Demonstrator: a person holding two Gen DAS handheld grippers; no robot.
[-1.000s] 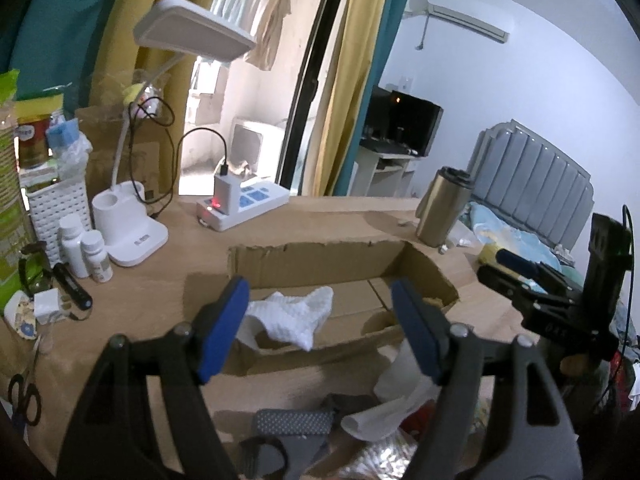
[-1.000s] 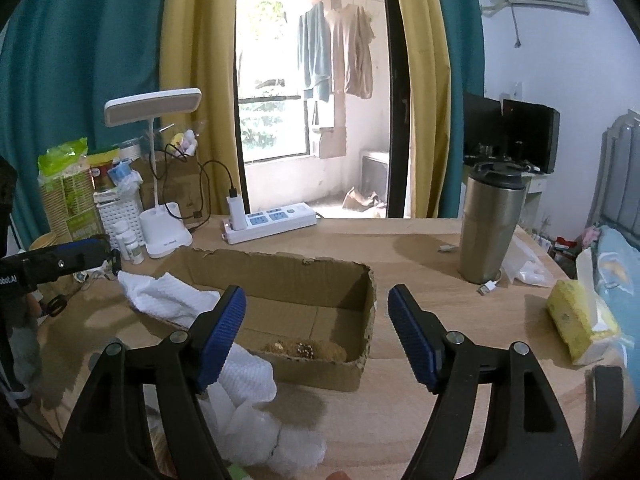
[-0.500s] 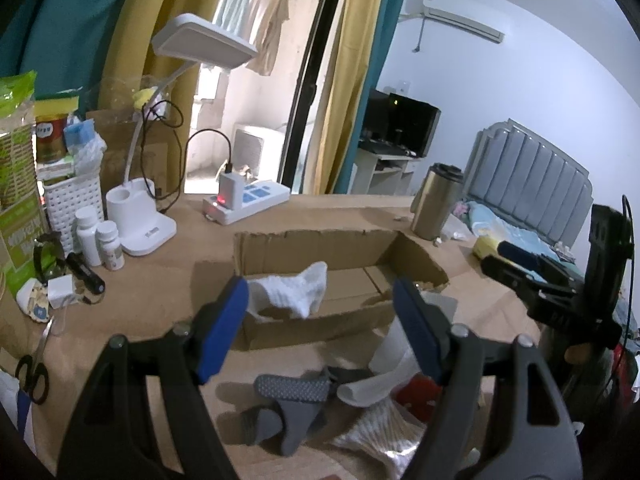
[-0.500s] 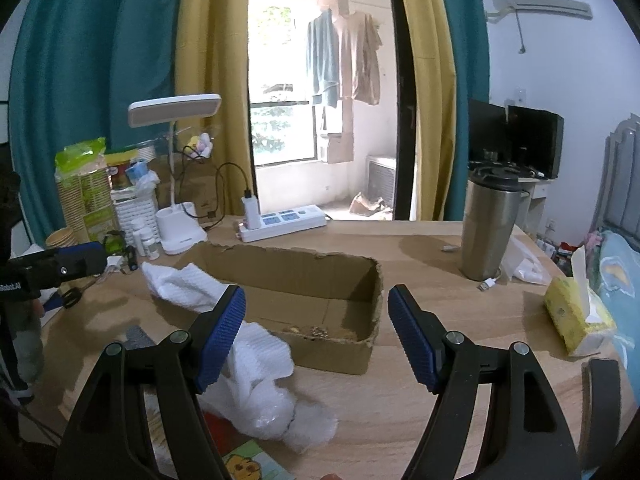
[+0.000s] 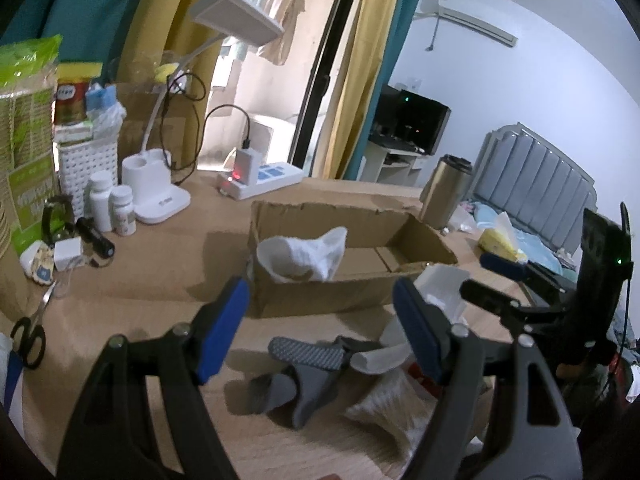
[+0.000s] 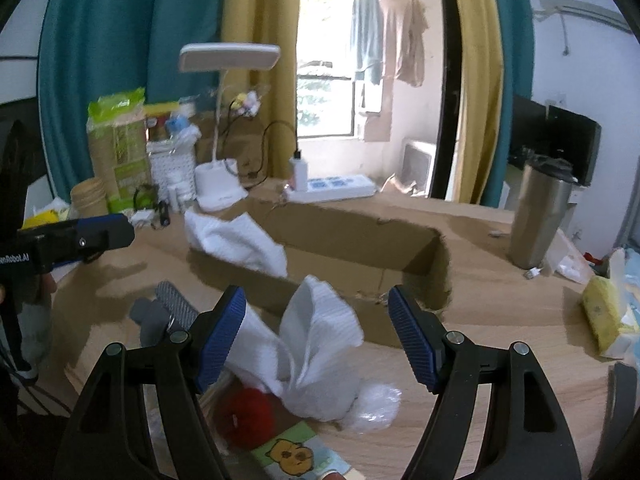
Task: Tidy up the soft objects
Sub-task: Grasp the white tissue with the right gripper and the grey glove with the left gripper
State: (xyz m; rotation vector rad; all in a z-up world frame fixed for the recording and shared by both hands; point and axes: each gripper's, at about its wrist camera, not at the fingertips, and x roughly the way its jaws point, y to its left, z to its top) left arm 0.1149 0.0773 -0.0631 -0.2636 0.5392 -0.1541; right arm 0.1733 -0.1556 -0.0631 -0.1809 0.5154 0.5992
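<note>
Both tongs hang open and empty over the soft items heaped on the table [image 6: 500, 332] before the cardboard box [image 6: 400, 240]. For a clean pick, the right tongs [image 6: 316, 332] should straddle the white towel's [image 6: 320, 344] raised fold, directly between their tips. The grey sock [image 5: 304, 376] lies at 6 o'clock below the left tongs [image 5: 320, 328].

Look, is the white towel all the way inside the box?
No, the white towel hangs over the cardboard box's front wall.
</note>
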